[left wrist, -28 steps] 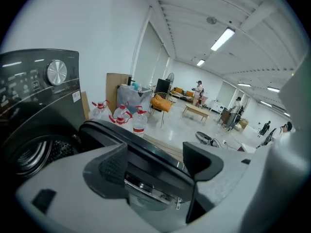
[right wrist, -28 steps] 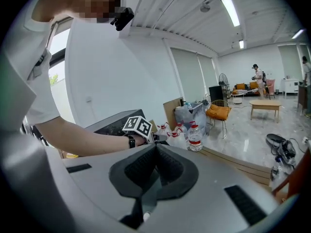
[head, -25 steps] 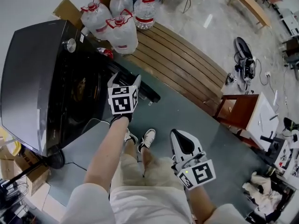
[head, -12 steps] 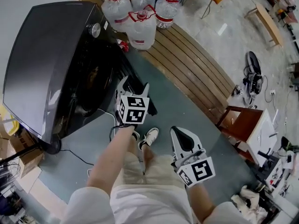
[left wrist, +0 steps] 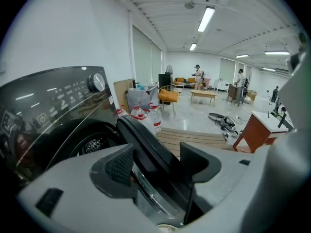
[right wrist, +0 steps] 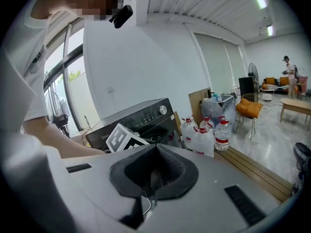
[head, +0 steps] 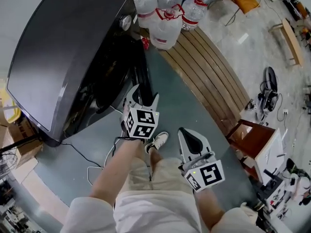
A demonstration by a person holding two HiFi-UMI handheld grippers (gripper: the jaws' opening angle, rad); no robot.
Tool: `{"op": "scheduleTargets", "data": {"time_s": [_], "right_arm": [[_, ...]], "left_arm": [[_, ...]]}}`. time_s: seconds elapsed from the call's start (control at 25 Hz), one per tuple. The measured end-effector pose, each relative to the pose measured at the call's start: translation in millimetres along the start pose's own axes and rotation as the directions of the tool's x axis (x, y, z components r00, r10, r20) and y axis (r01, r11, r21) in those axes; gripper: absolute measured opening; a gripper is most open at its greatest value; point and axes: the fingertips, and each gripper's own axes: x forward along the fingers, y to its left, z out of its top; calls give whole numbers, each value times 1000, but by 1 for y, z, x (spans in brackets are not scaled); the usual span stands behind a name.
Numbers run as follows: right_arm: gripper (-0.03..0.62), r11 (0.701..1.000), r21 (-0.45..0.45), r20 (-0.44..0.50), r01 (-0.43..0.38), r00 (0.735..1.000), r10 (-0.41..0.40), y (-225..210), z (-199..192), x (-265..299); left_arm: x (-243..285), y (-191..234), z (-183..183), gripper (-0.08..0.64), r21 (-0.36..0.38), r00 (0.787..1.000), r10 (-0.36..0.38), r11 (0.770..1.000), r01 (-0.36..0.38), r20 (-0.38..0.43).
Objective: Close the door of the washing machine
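Black washing machine (head: 73, 47) fills upper left, door (left wrist: 150, 154) ajar w/ its rim between left gripper's (head: 144, 95) spread jaws. They've just been closing a bit; pads not clearly pressing. Right gripper (head: 188, 136) is pressed together, empty, well apart from the door. Clear water bottles (head: 167, 18) w/ red caps stand just beside machine, next to wood slats (head: 204, 67). Thin cable (head: 97, 164) trails on floor (head: 184, 106). Panel (left wrist: 73, 91) print too small to read.
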Motion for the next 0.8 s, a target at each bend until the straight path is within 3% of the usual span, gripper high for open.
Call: {"op": "scheduleTargets", "data": {"time_s": [0.12,0.4,0.64,0.8], "right_arm": [[-2,999,-11,-11,-34,999,34,8,1,15],[-2,995,-37,-33,-91,995,89,25,0,33],[-2,993,-40,-43,-107,994,105,27,0,38],[-2,992,-39,-47,-116,992,114,30,-2,41]], "left_arm": [[-9,16,-12,285,-36,999,36,999,-36,1],[-29,47,-44,244,-25,990,131,991,-133,-43],[-59,69,-70,129,-87,975,215,972,-219,-52],[-68,89,-90,112,-111,965,254,959,-260,-67]]}}
